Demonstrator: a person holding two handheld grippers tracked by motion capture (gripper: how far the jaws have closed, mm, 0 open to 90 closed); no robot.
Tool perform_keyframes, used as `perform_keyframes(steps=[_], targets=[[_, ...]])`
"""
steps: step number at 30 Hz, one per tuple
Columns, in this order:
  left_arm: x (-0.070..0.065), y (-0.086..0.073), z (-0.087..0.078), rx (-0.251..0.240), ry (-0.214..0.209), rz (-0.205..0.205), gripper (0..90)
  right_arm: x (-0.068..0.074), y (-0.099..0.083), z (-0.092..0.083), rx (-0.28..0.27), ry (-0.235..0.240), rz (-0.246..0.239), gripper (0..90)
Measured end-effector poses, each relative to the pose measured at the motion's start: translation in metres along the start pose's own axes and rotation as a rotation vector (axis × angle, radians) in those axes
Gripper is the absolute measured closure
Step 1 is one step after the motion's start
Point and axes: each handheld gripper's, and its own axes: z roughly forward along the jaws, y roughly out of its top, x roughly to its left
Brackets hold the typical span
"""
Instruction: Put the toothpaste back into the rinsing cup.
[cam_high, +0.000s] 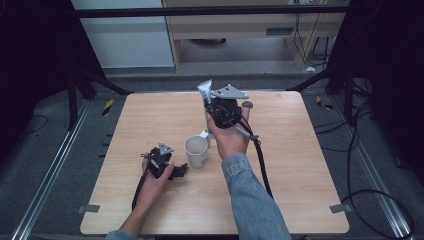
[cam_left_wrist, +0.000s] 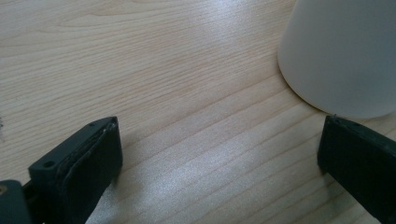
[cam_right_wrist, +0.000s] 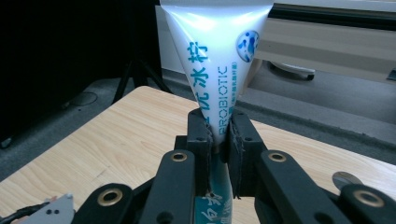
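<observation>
Two grippers are in play over the wooden table (cam_high: 280, 165), and the writing is all on the toothpaste tube (cam_right_wrist: 217, 70) that the right gripper (cam_right_wrist: 217, 135) has pinched: a white tube with teal print, the word "PROBIOTIC" reading lengthwise along it, larger teal Chinese characters beside that, and a round blue emblem near its broad crimped end. More teal characters run on below the pads, too cut off to read. The right gripper's jaws are clamped together on the narrowing part of the tube, pads pressing flat against both sides, with the wide crimped end sticking up beyond them. From the high view that right gripper (cam_high: 210, 102) sits over the far middle of the table, the toothpaste tube (cam_high: 204, 90) poking up past its grey plate, clear of the tabletop. Just behind it on the table lies a small grey round disc (cam_high: 247, 104), what it is I cannot tell. Nearer the person, the left gripper (cam_high: 182, 169) rests low on the wood with its jaws spread wide apart and nothing between them. A white mug (cam_high: 196, 151) stands upright just beside it; in the left gripper view the mug (cam_left_wrist: 341, 56) rises right at the tip of one jaw, whether touching or not I cannot tell.
</observation>
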Motion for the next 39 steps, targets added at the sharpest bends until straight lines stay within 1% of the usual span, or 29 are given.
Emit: perform_keyframes(steps=[8, 13, 15, 19, 22, 24, 27, 32, 39], targets=[[0.000, 0.000, 0.000, 0.000, 0.000, 0.000, 0.0, 0.011, -0.002, 0.003, -0.009, 0.031, 0.002, 80.5], [0.000, 0.000, 0.000, 0.003, -0.001, 0.000, 0.0, 0.019, -0.007, 0.007, -0.003, 0.046, -0.017, 80.5], [0.000, 0.000, 0.000, 0.003, -0.001, 0.000, 0.0, 0.022, -0.009, 0.008, -0.001, 0.055, -0.011, 80.5], [0.000, 0.000, 0.000, 0.003, -0.001, 0.000, 0.0, 0.028, -0.015, 0.013, 0.003, 0.068, -0.021, 80.5], [0.000, 0.000, 0.000, 0.003, -0.002, 0.000, 0.0, 0.029, -0.019, 0.015, 0.011, 0.067, -0.022, 80.5], [0.000, 0.000, 0.000, 0.003, -0.002, 0.000, 0.0, 0.030, -0.023, 0.018, 0.014, 0.073, -0.006, 80.5], [0.000, 0.000, 0.000, 0.003, -0.002, 0.001, 0.0, 0.031, -0.028, 0.021, 0.019, 0.079, 0.002, 80.5], [0.000, 0.000, 0.000, 0.000, -0.002, -0.002, 0.0, 0.033, -0.035, 0.024, 0.024, 0.081, -0.003, 80.5], [0.000, 0.000, 0.000, 0.000, -0.002, -0.002, 0.0, 0.033, -0.047, 0.029, 0.039, 0.080, 0.015, 80.5]])
